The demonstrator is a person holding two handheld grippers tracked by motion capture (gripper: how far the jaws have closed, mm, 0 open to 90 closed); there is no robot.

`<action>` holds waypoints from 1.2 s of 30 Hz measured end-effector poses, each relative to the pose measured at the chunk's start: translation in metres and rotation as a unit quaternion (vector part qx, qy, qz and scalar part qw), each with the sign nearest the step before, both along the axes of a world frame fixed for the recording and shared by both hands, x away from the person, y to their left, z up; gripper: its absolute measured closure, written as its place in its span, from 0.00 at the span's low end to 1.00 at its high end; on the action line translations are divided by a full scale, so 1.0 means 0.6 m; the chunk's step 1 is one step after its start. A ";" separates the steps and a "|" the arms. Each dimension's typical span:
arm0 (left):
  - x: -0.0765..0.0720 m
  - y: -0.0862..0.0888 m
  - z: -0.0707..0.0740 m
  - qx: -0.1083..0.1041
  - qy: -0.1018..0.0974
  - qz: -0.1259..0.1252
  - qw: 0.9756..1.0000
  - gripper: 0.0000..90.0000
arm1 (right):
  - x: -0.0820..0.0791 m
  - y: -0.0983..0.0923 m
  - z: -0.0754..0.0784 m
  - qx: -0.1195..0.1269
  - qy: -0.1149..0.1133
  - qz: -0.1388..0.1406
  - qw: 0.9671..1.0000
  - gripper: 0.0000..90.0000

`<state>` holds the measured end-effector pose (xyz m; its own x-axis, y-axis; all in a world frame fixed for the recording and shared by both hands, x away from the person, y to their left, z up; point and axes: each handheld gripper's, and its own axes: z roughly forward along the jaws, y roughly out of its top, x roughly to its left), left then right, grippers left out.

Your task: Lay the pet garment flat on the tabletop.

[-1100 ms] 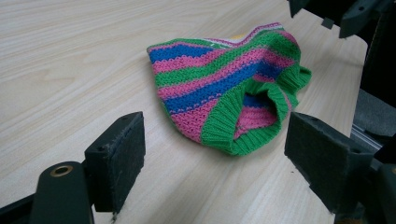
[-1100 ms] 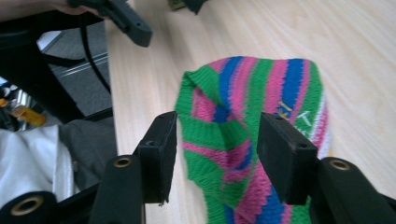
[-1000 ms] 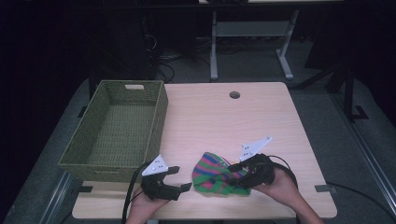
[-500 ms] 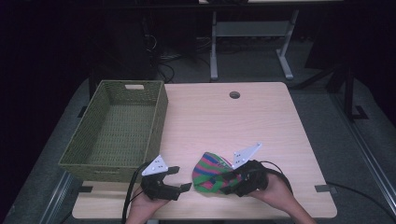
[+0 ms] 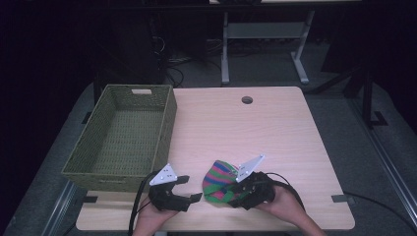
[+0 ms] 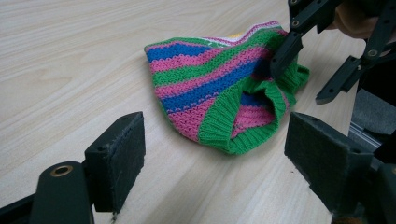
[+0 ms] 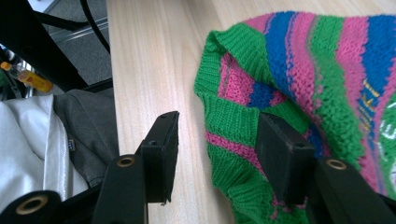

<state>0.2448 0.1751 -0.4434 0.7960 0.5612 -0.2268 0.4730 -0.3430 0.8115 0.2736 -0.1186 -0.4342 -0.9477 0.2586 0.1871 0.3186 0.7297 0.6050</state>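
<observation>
The striped knit hat [image 5: 220, 182] is lying near the table's [image 5: 275, 132] front edge. Your right gripper [image 7: 217, 154] is standing half-open over its green cuff, unclamped; closing now risks pinching one layer. Your left gripper [image 6: 233, 163] is waiting wide apart.

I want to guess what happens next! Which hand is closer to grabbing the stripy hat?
Probably the right. The right gripper already has one of its fingers on the stripy hat's green cuff. The left gripper waits open beside it, touching nothing.
</observation>
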 end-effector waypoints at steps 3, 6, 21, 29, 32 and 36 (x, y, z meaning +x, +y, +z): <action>0.000 -0.001 0.000 0.001 0.000 -0.001 1.000 0.22 | 0.002 0.003 -0.010 -0.011 0.002 -0.004 1.000 0.55; 0.000 -0.001 0.000 0.002 0.002 -0.003 1.000 0.22 | 0.001 0.004 -0.017 -0.012 -0.001 -0.007 1.000 0.56; -0.001 -0.004 -0.001 0.000 0.005 -0.006 1.000 0.22 | -0.011 0.003 -0.037 -0.025 -0.053 -0.028 0.998 0.71; -0.001 -0.004 -0.002 -0.001 0.006 -0.006 1.000 0.22 | -0.007 -0.001 -0.037 -0.022 -0.046 -0.038 0.998 0.81; 0.000 -0.003 -0.002 0.000 0.005 -0.006 1.000 0.22 | -0.003 -0.003 -0.037 -0.019 -0.040 -0.039 0.998 0.83; 0.000 -0.005 -0.002 0.003 0.005 -0.009 1.000 0.22 | -0.001 -0.003 -0.034 -0.020 -0.038 -0.034 0.999 0.87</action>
<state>0.2448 0.1724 -0.4446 0.8033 0.5487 -0.2318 0.4752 -0.3556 0.8048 0.2733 -0.1201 -0.4544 -0.9392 0.3276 0.1030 0.3212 0.7320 0.6008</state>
